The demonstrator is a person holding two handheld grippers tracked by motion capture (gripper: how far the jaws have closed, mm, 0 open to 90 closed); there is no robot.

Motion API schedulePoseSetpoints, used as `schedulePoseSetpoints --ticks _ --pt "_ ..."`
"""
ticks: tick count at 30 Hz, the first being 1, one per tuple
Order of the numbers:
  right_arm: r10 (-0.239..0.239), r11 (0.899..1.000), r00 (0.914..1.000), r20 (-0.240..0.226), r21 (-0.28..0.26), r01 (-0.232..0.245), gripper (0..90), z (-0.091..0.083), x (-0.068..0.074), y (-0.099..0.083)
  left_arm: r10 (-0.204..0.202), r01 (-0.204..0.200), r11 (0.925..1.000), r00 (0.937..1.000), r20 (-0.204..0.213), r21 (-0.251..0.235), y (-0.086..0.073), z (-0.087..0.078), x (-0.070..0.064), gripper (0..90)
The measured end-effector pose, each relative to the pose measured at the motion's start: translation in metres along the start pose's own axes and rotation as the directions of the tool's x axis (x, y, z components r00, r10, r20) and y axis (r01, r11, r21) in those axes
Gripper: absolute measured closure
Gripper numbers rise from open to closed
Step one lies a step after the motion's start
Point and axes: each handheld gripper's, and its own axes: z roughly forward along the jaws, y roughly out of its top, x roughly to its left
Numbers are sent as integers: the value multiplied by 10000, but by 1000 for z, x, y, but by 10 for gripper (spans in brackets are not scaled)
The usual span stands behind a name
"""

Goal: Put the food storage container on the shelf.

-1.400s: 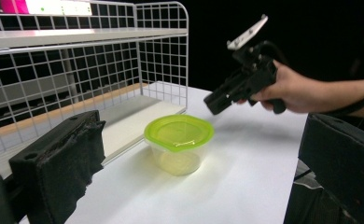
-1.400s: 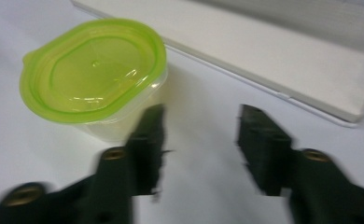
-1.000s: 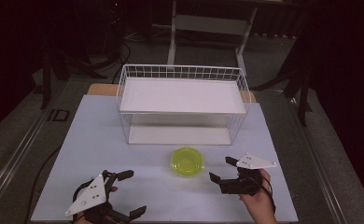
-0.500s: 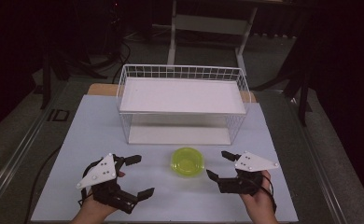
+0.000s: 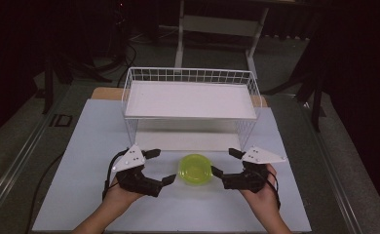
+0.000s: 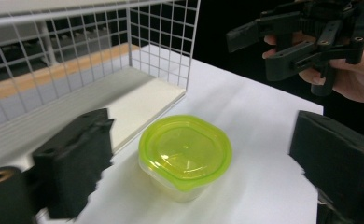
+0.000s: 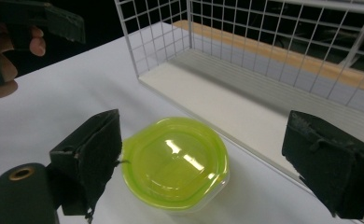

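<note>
- Near the front edge of the white surface (image 5: 81,146), about midway along it, stands a small round clear plastic container with a translucent lime-green lid (image 5: 195,168), upright and closed, just in front of the white wire-grid rack with its white shelf board (image 5: 190,97).
- The left hand-held gripper (image 5: 157,165) sits to the container's left, its jaws spread wide and holding nothing; in the left gripper view the container (image 6: 185,156) lies straight ahead, between the two black jaws but touching neither.
- The right hand-held gripper (image 5: 224,162) sits to the container's right, likewise wide open and empty; in the right gripper view the container (image 7: 175,163) is centred between its jaws, closer to the left one.
- Both point inward at the container from opposite sides, so it lies between them. The right one looks slightly nearer, though the margin is small.
- The container is round, with no long axis beyond a small tab on the lid rim, so either could probably close across it from the side without turning.
- The rack's open lower bay lies directly behind the container.
</note>
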Motion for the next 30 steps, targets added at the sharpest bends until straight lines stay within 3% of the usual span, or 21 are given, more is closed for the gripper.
schedulePoseSetpoints --ticks 3,5,7,9,13,14,17,21,24,25,27,28,29,30 --pt "165 9995 9996 235 261 -171 142 8 -5 -4 -440 441 9989 9990 -75 127 -2 11 7 162" --pt "188 9993 9989 419 301 -201 229 11 -7 -6 -743 746 9970 9972 -125 226 -3 18 12 209" --pt "319 9992 9985 442 206 -329 242 13 -8 -7 -957 965 9944 9952 -198 423 -5 25 16 223" --pt "359 9988 9984 430 309 -373 325 16 -9 -8 -1164 1179 9912 9928 -281 598 -6 32 19 223" --pt "490 9968 9977 475 605 -518 347 27 -11 -13 -1452 1488 9847 9883 -459 911 -10 43 20 245" --pt "472 9964 9975 534 685 -509 373 29 -11 -14 -1620 1679 9802 9848 -622 1050 -12 48 20 245" --pt "216 9949 9946 1015 957 -314 402 38 -10 -20 -1509 1602 9799 9850 -832 1193 -15 57 15 299" --pt "531 9916 9936 999 1125 -643 424 47 -17 -25 -2112 2311 9600 9683 -1330 1581 -21 68 17 324" --pt "834 9883 9921 941 1199 -944 429 53 -21 -28 -2377 2630 9464 9601 -1471 1875 -25 71 20 329" --pt "780 9883 9916 1029 1227 -904 460 55 -21 -29 -2669 2885 9371 9550 -1292 1963 -27 72 21 337" --pt "982 9846 9912 890 1361 -1098 495 58 -23 -30 -2994 3225 9220 9447 -1335 2143 -31 75 22 347" --pt "982 9846 9912 890 1361 -1098 495 58 -23 -30 -2994 3225 9220 9447 -1335 2143 -31 75 22 378" --pt "1188 9803 9891 873 1482 -1309 498 59 -24 -31 -3264 3470 9096 9371 -1237 2286 -34 77 23 378" --pt "1314 9733 9879 819 1786 -1443 500 63 -24 -32 -3339 3547 9036 9344 -1239 2404 -36 79 24 411"
